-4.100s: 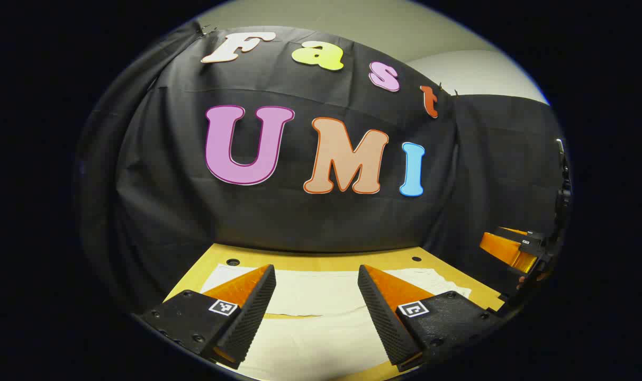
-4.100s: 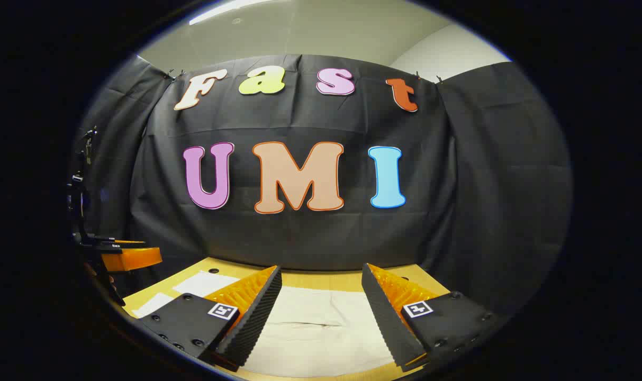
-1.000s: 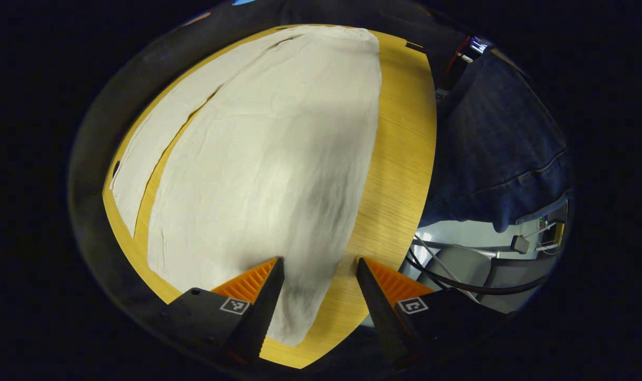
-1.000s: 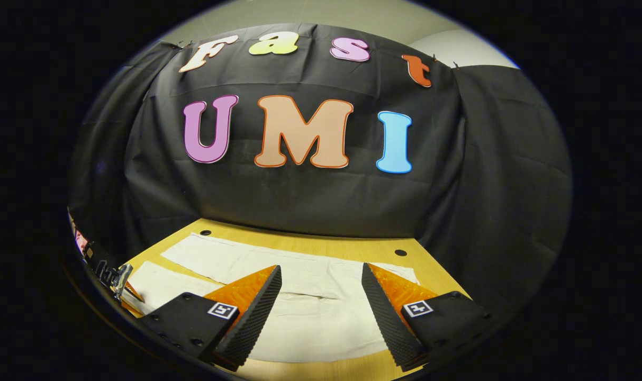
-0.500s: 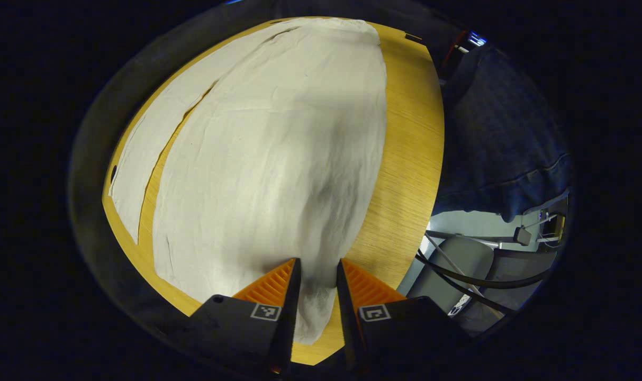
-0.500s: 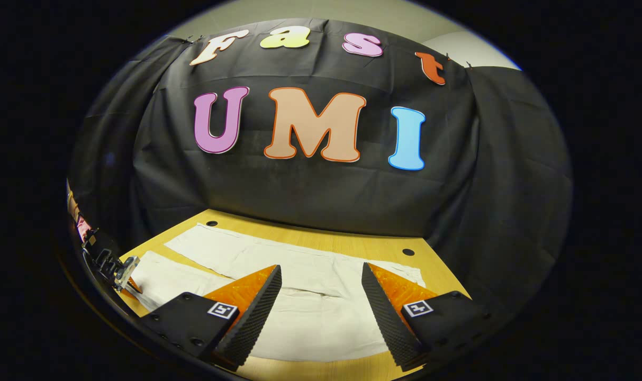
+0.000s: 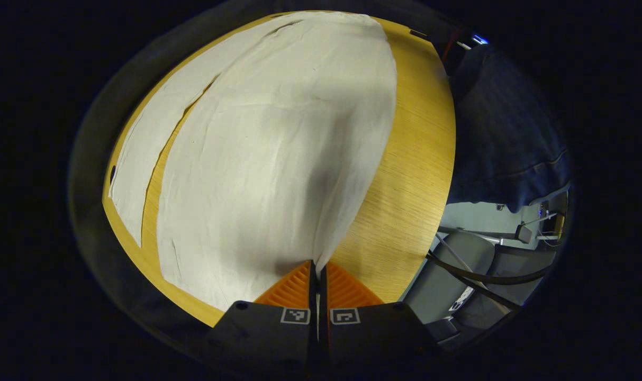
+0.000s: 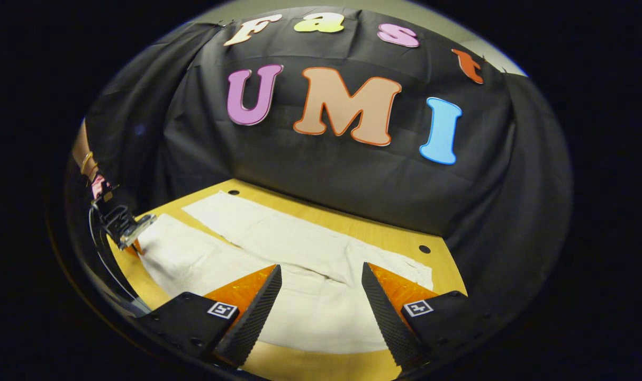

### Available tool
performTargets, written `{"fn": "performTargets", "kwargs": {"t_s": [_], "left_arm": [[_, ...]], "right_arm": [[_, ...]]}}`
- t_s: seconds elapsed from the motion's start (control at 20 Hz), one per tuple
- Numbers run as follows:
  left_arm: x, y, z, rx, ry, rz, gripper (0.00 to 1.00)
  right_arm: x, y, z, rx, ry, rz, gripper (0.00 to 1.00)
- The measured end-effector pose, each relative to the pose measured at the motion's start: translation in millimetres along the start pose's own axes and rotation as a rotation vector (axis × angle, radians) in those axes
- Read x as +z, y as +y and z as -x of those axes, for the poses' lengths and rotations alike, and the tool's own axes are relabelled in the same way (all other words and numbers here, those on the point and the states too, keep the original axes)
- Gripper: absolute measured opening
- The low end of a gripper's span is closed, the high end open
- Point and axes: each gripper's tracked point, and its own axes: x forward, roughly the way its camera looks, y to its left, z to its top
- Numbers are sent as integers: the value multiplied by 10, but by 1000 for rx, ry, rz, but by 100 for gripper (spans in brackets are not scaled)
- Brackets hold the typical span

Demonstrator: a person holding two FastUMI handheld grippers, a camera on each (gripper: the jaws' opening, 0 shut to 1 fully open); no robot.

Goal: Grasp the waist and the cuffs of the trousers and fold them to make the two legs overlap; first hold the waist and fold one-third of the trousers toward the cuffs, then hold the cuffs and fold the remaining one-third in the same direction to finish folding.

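Note:
White trousers (image 7: pixel 257 148) lie flat on the wooden table (image 7: pixel 410 159), their two legs side by side with a narrow gap between them. My left gripper (image 7: pixel 316 270) is shut on the near leg's cuff edge, and the cloth rises in a ridge into the fingers. In the right gripper view the trousers (image 8: pixel 278 248) stretch from left to right. The right gripper (image 8: pixel 321 296) hovers open over the waist end with nothing between its fingers. At the far left of that view the left gripper (image 8: pixel 122 227) sits at the cuff.
A person in dark jeans (image 7: pixel 506 132) stands at the table's long edge. Grey chair parts and black cables (image 7: pixel 458 275) lie beyond the table's corner. The black cloth wall (image 8: pixel 326 180) closes off the far side. A small hole (image 8: pixel 423 248) marks the tabletop.
The left gripper's fingers have closed on the cuff edge, pinching the cloth upward. The right gripper has come closer over the waist end, tilted, and stays open.

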Motion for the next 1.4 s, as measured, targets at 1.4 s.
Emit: {"fn": "performTargets", "kwargs": {"t_s": [1.4], "left_arm": [[9,25,-17,18,134,110,0]], "right_arm": [[-2580,-955,-280,592,775,502,92]]}}
